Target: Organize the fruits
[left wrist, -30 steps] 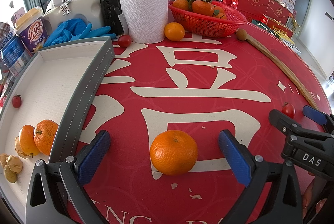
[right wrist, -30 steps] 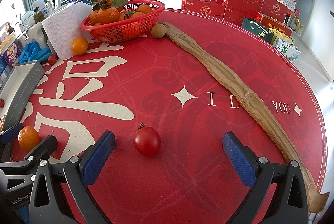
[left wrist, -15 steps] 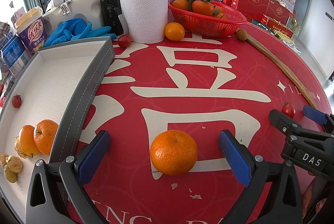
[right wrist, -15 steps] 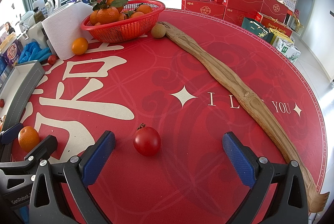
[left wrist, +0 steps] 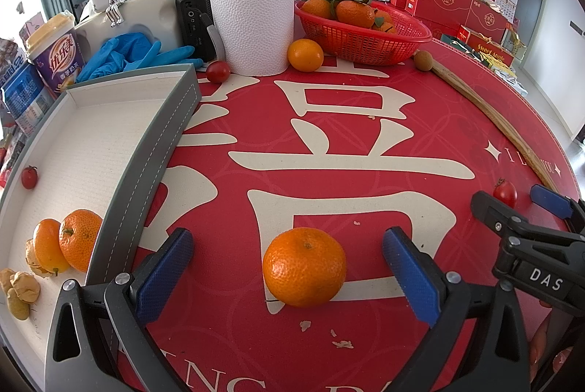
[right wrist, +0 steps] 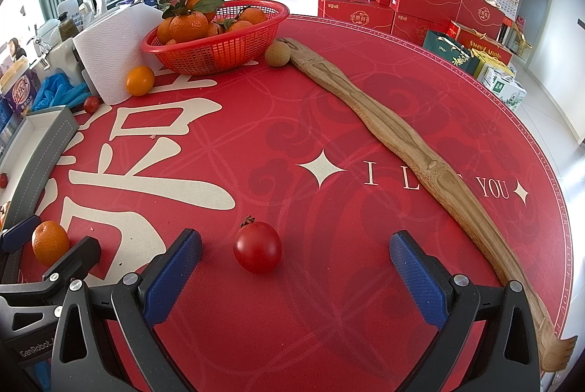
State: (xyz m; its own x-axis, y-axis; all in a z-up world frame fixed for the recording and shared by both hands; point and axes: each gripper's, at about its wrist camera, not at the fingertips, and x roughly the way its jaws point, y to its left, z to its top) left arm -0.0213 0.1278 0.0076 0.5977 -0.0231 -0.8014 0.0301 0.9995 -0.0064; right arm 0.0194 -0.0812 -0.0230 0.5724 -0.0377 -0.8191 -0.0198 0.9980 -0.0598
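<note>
Round orange mandarin (left wrist: 304,267) sits on the red round surface (left wrist: 329,143) with its big cream characters, squarely between the two blue-padded fingers of the left claw (left wrist: 287,269), whose jaws are spread wide and touch nothing. In the right wrist view the same mandarin (right wrist: 50,243) shows at 9 o'clock, just past the left claw's black frame.

A small red tomato (right wrist: 257,247) with a dry stem lies between the fingers of the right claw (right wrist: 295,269) — also spread, both pads clear of the fruit, the tomato nearer the left pad. In the left wrist view this tomato (left wrist: 505,192) appears at 3 o'clock, between the right claw's tips.

At 9 o'clock of the left view lies a grey-rimmed tray with a white lining (left wrist: 146,172); inside it are two more orange mandarins (left wrist: 67,238) touching each other, a few pale knobbly pieces (left wrist: 18,287) at the near end, and one tiny red tomato (left wrist: 29,177) apart from them.

Toward 12 o'clock stand a white paper towel roll (left wrist: 252,22) and a red plastic mesh basket (left wrist: 365,37) of leafy mandarins, with a loose mandarin (left wrist: 305,55) between them and another small tomato (left wrist: 218,71) just beside the roll. A long carved wooden stick (right wrist: 413,150) runs from 12 toward 4 o'clock in the right view — a small brown round fruit (right wrist: 278,54) touches its far end.
</note>
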